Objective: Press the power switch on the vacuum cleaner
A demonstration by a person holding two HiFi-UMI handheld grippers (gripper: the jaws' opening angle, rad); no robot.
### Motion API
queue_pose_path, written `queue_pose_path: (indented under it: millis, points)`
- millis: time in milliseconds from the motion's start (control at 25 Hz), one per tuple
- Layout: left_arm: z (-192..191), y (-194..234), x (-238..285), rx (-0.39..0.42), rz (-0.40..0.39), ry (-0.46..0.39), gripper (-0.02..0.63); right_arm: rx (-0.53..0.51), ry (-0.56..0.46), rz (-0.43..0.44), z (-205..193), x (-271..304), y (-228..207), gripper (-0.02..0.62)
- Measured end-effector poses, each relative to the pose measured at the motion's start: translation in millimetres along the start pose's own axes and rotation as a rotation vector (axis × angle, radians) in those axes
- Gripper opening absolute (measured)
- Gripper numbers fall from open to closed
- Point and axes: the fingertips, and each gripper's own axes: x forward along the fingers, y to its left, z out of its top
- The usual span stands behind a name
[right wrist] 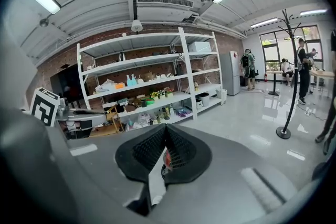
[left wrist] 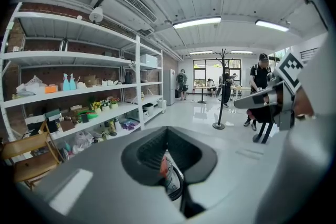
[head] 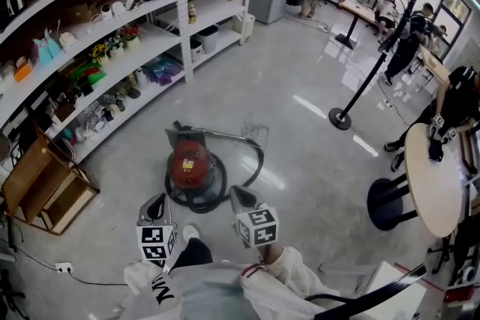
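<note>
Approach step, no contact yet. Red canister vacuum cleaner (head: 191,167) sits on the floor (head: 300,139), just ahead of both grippers. Left tongs (head: 158,200) and right tongs (head: 238,192) are closed together, empty, apart from it. Next move likely: lower one closed tip onto the power switch, which I cannot pick out from here.

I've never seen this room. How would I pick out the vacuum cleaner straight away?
Find the long white shelving against the brick wall, then look at the grey floor in front of it. The vacuum cleaner sits there: a low round canister, red on top with a black base, a dark hose looping round it. Nothing near it is both round and red.
</note>
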Motion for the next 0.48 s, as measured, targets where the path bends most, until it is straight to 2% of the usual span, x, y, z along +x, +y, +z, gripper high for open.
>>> queue_pose_path:
  millis: [480]
  points:
    - [-4,-28,-26,0.005,0.031,-0.005,0.000,-0.003,-0.010,0.029,-12,-32,-3,0.002]
